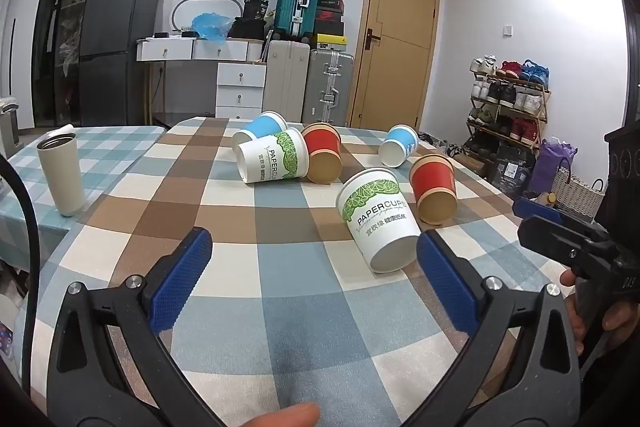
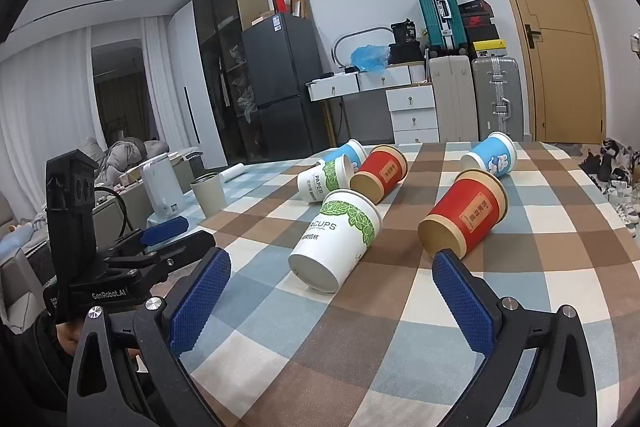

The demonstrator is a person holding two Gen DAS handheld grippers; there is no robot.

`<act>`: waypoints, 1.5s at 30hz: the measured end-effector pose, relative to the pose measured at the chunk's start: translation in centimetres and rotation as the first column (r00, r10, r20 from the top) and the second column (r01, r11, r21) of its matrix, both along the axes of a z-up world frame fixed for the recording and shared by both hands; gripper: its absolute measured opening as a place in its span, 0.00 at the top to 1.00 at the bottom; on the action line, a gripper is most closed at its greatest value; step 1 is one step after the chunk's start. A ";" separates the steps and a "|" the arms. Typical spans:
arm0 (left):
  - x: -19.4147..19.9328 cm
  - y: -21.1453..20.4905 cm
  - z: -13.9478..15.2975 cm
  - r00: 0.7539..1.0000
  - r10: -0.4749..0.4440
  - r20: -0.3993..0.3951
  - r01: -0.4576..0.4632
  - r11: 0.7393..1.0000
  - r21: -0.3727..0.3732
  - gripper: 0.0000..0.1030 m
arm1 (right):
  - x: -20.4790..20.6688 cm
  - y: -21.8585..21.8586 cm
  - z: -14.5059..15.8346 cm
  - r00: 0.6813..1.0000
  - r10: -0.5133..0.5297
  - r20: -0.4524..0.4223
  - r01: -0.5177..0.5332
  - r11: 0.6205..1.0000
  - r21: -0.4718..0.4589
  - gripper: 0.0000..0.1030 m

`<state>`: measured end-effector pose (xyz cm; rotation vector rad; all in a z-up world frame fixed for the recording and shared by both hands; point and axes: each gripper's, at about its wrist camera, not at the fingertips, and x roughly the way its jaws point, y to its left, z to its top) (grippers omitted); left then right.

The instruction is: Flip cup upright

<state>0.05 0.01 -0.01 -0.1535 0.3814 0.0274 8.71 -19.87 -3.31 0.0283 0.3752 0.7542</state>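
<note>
Both your left gripper and right gripper were wide open, empty; nearest green-leaf cup, frame center, could've rolled if nudged.

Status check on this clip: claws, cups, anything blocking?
Left claw, right claw open, empty. Six cups on their sides; nearest green cup untouched. Red cup close beside it.
</note>
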 end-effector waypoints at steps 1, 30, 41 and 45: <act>0.0 0.0 0.0 1.000 0.001 0.003 -0.001 1.000 0.001 0.01 | 0.0 0.0 0.0 1.000 0.000 0.000 0.000 1.000 0.001 0.00; 0.0 -0.5 -0.1 1.000 0.002 0.011 -0.003 1.000 0.027 0.01 | 0.1 0.1 0.0 1.000 -0.002 0.003 0.002 1.000 -0.001 0.00; 0.1 -0.6 -0.1 1.000 0.002 0.011 -0.003 1.000 0.031 0.01 | 0.1 0.1 0.0 1.000 -0.002 0.001 0.002 1.000 -0.002 0.00; 0.0 -0.6 -0.1 1.000 0.002 0.011 -0.003 0.999 0.032 0.01 | 0.1 0.1 0.0 1.000 -0.002 0.001 0.002 1.000 -0.001 0.00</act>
